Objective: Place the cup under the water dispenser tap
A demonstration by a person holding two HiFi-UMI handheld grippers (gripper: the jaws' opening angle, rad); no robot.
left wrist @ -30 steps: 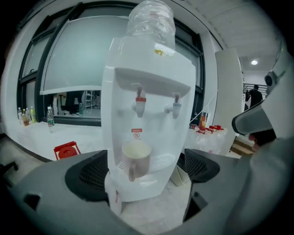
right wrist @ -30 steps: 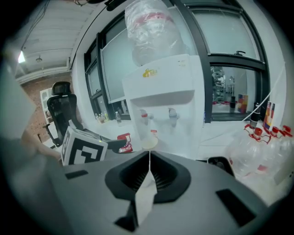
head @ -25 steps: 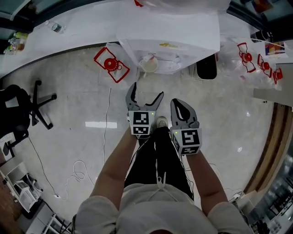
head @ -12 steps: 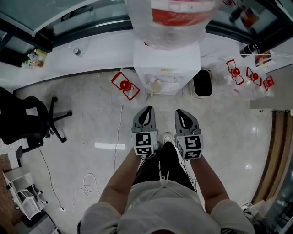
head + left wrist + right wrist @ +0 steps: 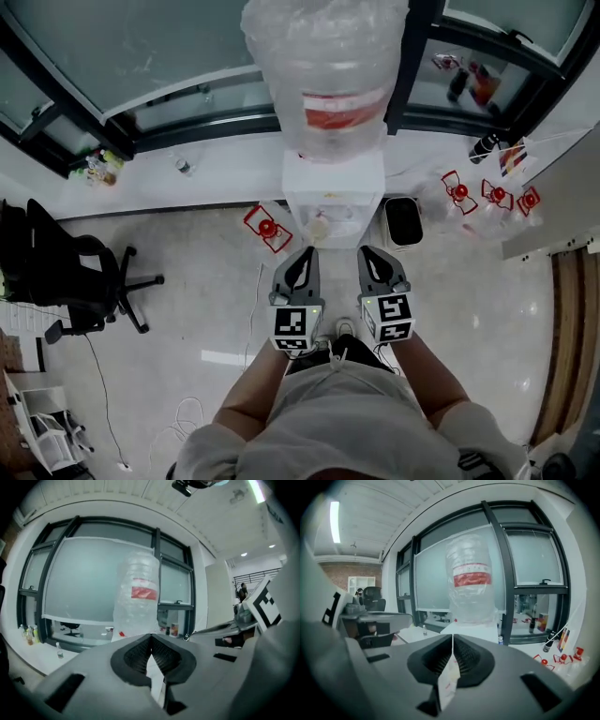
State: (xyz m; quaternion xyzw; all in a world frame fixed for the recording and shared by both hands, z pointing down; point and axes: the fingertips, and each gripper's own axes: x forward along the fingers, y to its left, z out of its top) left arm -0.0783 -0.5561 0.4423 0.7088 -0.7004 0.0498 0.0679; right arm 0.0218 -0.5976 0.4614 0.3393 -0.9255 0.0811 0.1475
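My left claw is pressed together with nothing in it. In the left gripper view its ribbed pads meet at the tips, and only pale background shows through the slot below them. My right claw is pressed together too. I judge it empty, since the white sliver with red marks in its slot looks to me like the dispenser front seen through the gap, not something pinched. Both claws are side by side in front of me, pointing toward 12 o'clock.

The cup stands at 12 o'clock from my left claw, apart from both claws. It is in the recess at the front of the water dispenser, below the big water bottle. It sits toward the left of the recess, but it is too small here for me to tell whether it is squarely under a tap.

From how things lie, I take the placing as done, and at most a check of the cup's line-up under the tap is left. On the floor, a black bin stands at the dispenser's 3 o'clock and a red-framed item at its 9 o'clock.
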